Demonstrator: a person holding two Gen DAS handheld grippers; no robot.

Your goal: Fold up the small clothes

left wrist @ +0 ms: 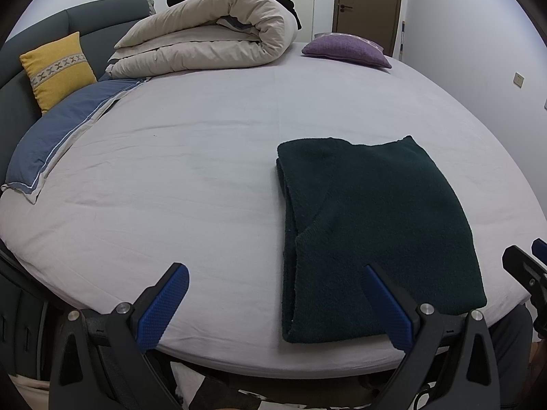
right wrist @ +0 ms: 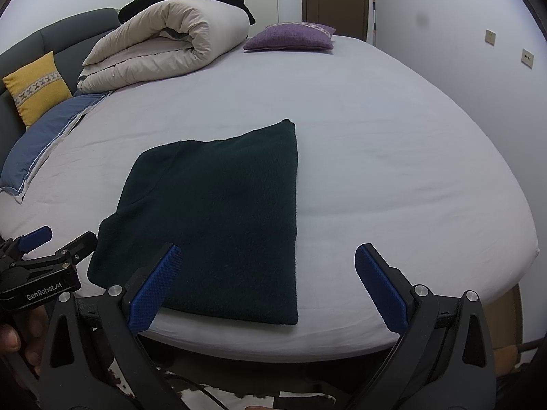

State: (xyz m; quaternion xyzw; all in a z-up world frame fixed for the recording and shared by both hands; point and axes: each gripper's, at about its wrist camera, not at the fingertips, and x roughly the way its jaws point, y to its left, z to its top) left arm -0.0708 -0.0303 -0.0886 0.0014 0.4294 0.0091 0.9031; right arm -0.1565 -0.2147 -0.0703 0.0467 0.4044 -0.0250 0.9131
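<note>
The dark garment lies folded into a neat rectangle near the bed's front edge, seemingly finished, with both the left gripper and right gripper spread and empty.

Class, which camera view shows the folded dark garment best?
The right wrist view: the garment lies central, only one fingertip overlapping it. The left wrist view shows it off to the right, revealing its layered left edge.
</note>
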